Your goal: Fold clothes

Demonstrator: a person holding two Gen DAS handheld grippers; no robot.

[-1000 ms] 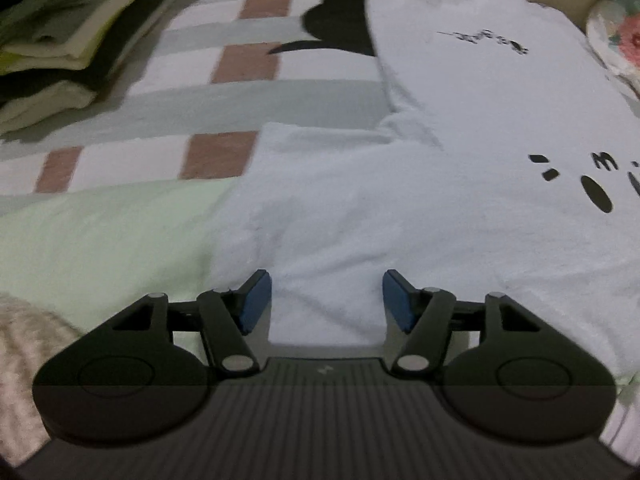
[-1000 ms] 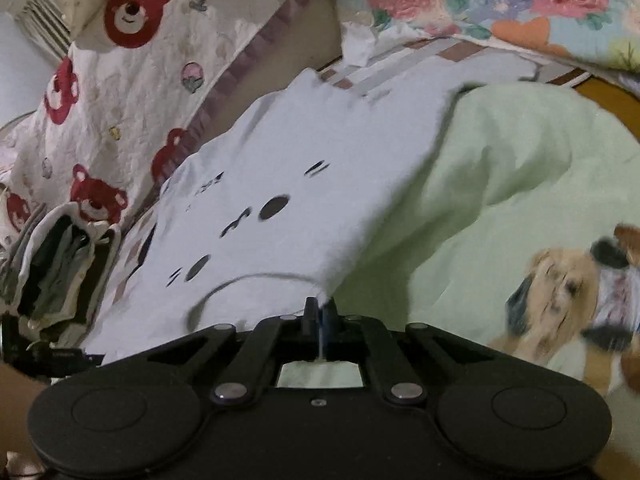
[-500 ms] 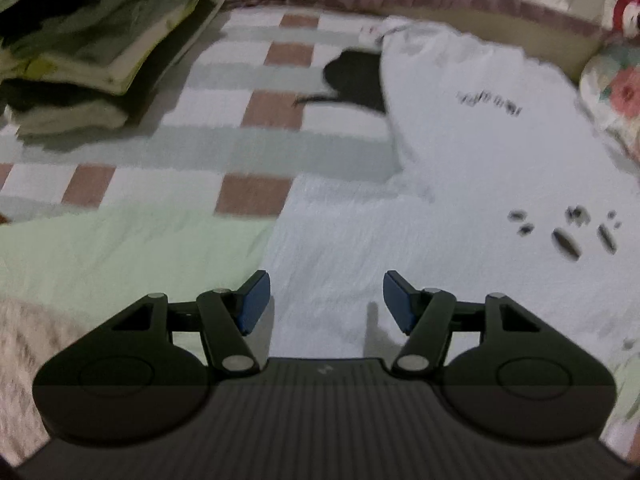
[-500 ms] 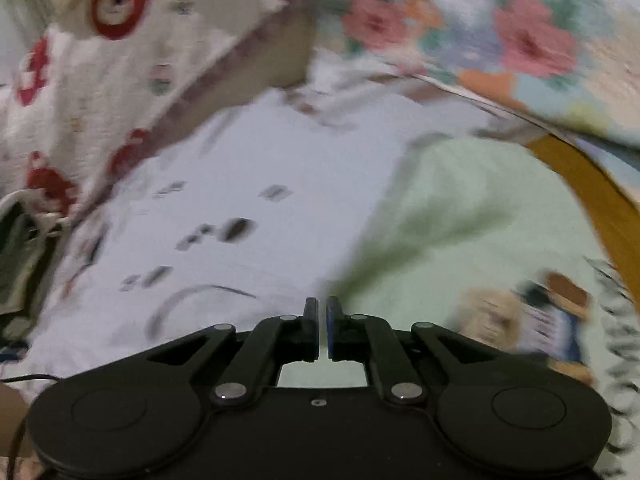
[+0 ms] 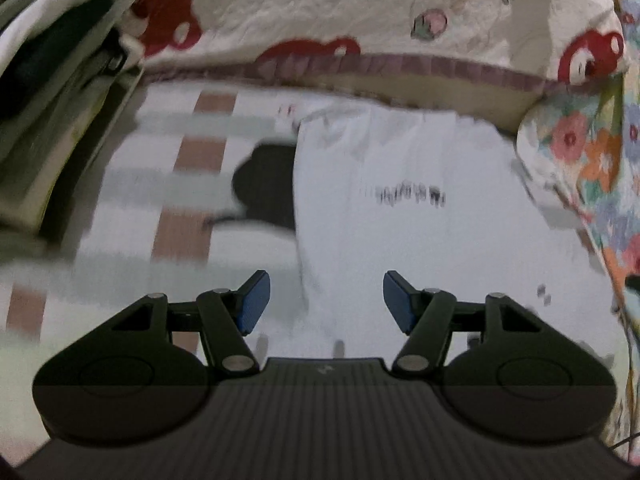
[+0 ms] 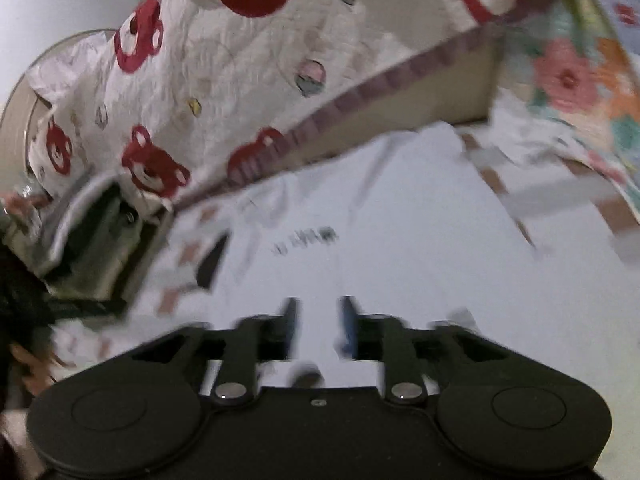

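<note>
While the white shirt (image 5: 420,216) lies flat on the checked bed (image 5: 176,184), a bear quilt (image 5: 360,12) sits at the far side. A clothes pile (image 5: 52,92) is far left. The left gripper (image 5: 326,300) has its fingers wide apart over the shirt. The right gripper (image 6: 318,320) has fingers opening, with nothing between them.

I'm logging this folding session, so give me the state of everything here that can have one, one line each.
Left gripper: open, nothing between its pads.
Right gripper: jaws opening, nothing between them.
White shirt: lying flat on the bed, held by neither gripper.
Stack of clothes: folded, piled at the left.
Bear quilt: draped behind the shirt.
</note>
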